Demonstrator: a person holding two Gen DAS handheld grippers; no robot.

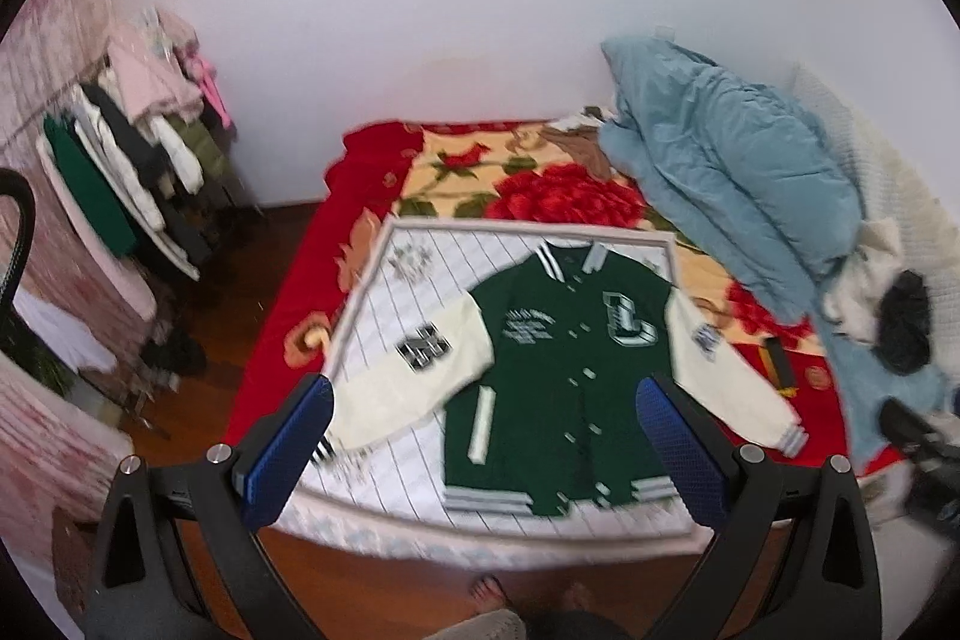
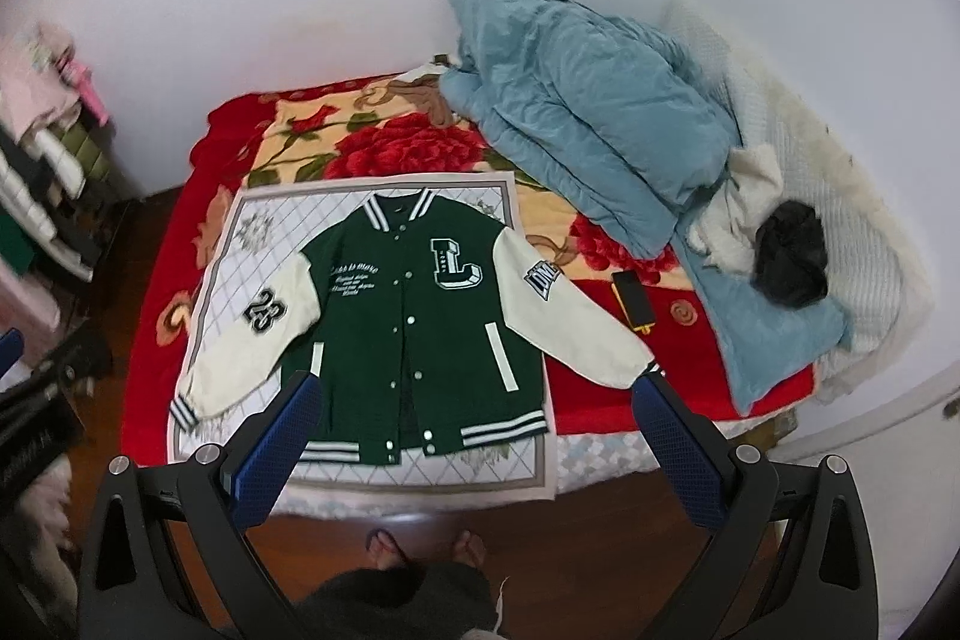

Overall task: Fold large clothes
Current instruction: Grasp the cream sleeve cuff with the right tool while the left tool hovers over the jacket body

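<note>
**Both jaws spread wide above flat-laid jacket**

Jaws on both units stand spread wide with nothing between them. On the left gripper (image 1: 483, 403), the blue pads (image 1: 288, 451) frame the lower half of the varsity jacket (image 1: 558, 370) from above, clear of the fabric. The right gripper (image 2: 474, 400) holds the same attitude, raised over the hem, with no contact.

The jacket lies front-up and unfolded, collar toward the wall, hem toward the near bed edge. Body: green, snaps closed, letter "L" patch on the chest. Sleeves: cream, angled outward and down; one carries the number "23".

The jacket body rests on a pale grid-patterned mat (image 2: 252, 244), which lies on a red floral blanket (image 2: 414, 142). The sleeve on the view's right extends past the mat onto the blanket.

A blue quilt (image 2: 588, 112) is heaped at the far right of the bed. A dark rectangular object (image 2: 633, 301) lies on the blanket just beside that sleeve. A clothes rack (image 1: 138, 160) stands left of the bed.
</note>
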